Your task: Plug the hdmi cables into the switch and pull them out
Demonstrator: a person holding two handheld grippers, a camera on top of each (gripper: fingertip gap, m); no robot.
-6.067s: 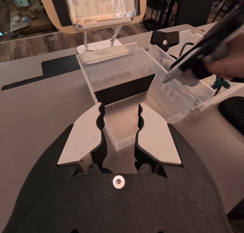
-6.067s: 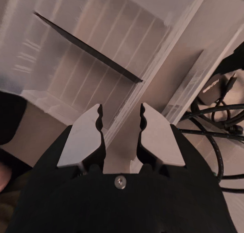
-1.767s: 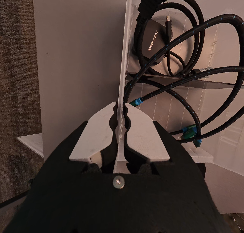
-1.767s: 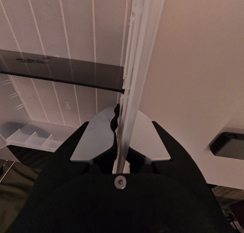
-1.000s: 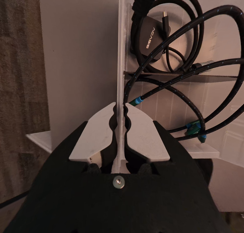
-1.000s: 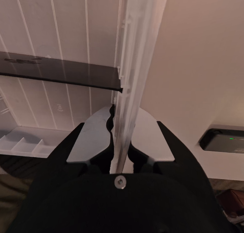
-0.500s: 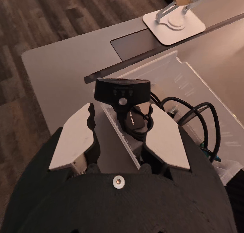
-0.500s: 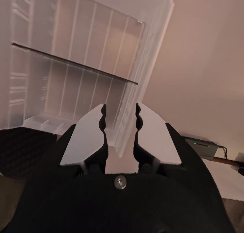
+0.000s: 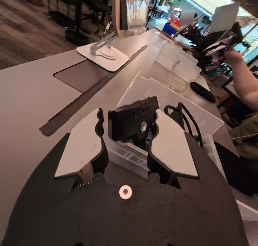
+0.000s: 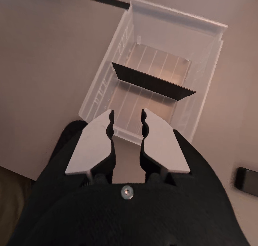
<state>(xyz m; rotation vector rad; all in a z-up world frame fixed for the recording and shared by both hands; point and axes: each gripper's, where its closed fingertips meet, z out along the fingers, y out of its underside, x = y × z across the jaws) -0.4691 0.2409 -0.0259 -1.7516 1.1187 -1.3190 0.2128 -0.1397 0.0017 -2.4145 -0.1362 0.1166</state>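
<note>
Both grippers hang open over two clear bins; the switch is not yet grasped.

The grey tabletop [image 9: 27, 102] carries a clear bin [image 9: 198, 122] that holds the black switch [image 9: 132, 122], propped up on edge at the near end, apparently atop a coil of black hdmi cables [image 9: 187, 116] whose plug ends cannot be made out. A second, empty clear bin [image 10: 206, 74] with a black divider [image 10: 150, 81] lies under the right gripper [image 10: 127, 112], probably set aside to clear working room. The left gripper [image 9: 127, 112] has its jaws spread wide to either side of the switch without touching it, which looks like lining up to lift it out. The right gripper's jaws stand moderately apart, holding nothing, above the empty bin's near end.
</note>
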